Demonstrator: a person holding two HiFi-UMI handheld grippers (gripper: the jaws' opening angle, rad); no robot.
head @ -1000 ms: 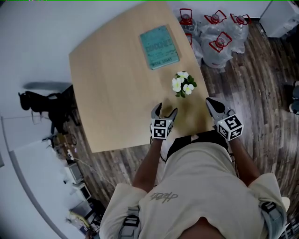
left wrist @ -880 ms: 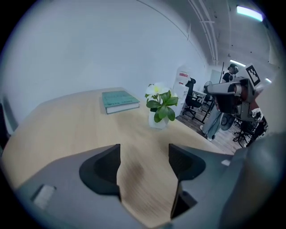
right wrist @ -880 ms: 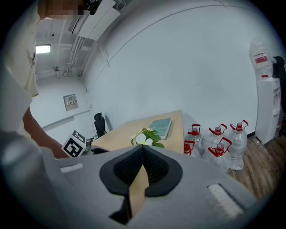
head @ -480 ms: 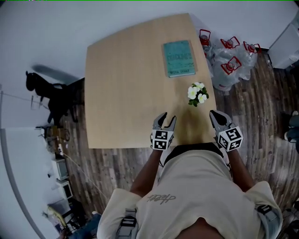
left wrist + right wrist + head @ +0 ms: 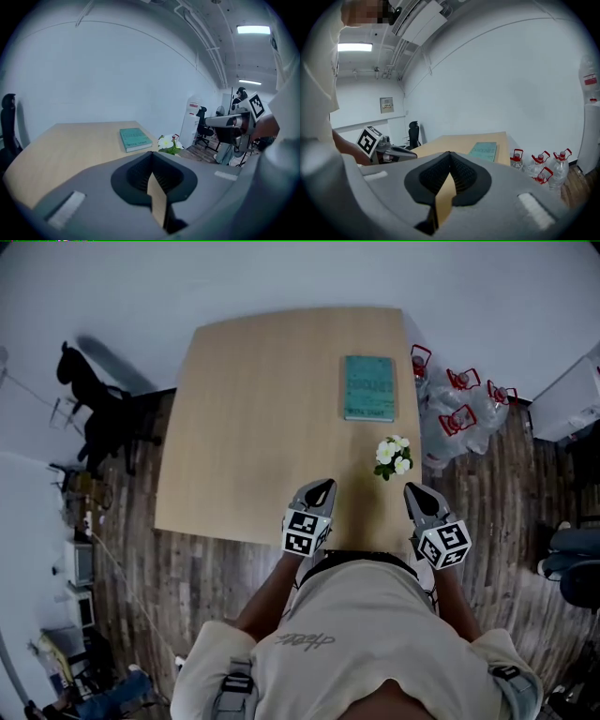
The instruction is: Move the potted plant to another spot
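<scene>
The left gripper (image 5: 324,486) had just been closing, and its fingers met with nothing between them. The right gripper (image 5: 413,490) was closed and empty too. The potted plant (image 5: 392,457) stood near the right edge of the table (image 5: 234,427), ahead of both pairs of fingers. It was slightly left of the right pair and well right of the left pair, so I judged my right hand nearer. Its long axis ran vertical, blooms up, with the pot hidden beneath them.

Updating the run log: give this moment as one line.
left gripper: just closed, empty | right gripper: shut, empty | white-flowered potted plant: untouched on light wooden table, near its right edge
</scene>
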